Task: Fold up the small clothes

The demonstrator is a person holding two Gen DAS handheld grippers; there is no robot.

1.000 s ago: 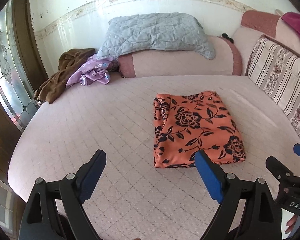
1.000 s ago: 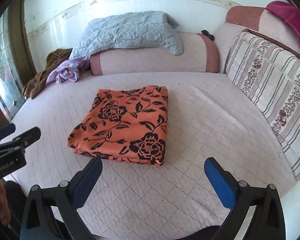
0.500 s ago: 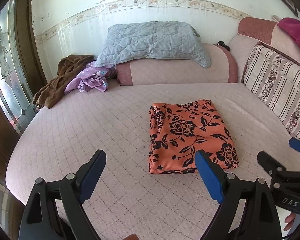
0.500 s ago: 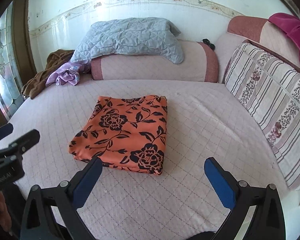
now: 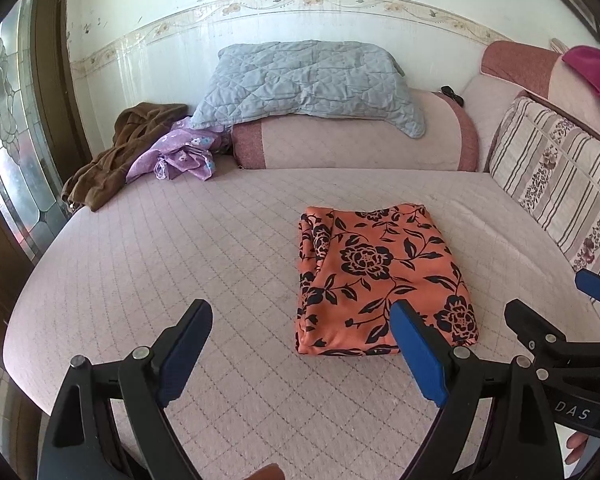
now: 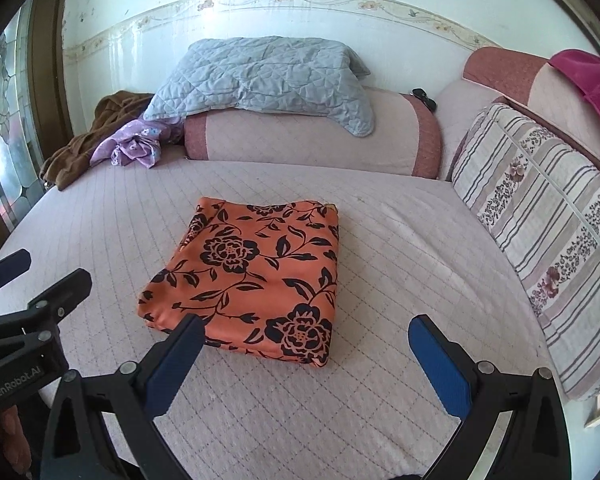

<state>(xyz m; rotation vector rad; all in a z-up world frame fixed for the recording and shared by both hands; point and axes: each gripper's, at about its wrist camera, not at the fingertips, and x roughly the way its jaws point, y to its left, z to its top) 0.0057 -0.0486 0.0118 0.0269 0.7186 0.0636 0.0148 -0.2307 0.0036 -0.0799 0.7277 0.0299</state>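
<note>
Pale quilted bed across the frame, white wall with floral border above. Folded orange floral cloth mid-frame. Left tool and right tool wide open, empty. "GenRobot.AI" lower left; "DAS" lower right.

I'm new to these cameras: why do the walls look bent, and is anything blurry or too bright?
Left wrist view: fisheye lens bows the wall border, corners go black, stained-glass window glares. Right wrist view: same bending; orange floral cloth sharp, evenly daylit, soft shadows.
</note>
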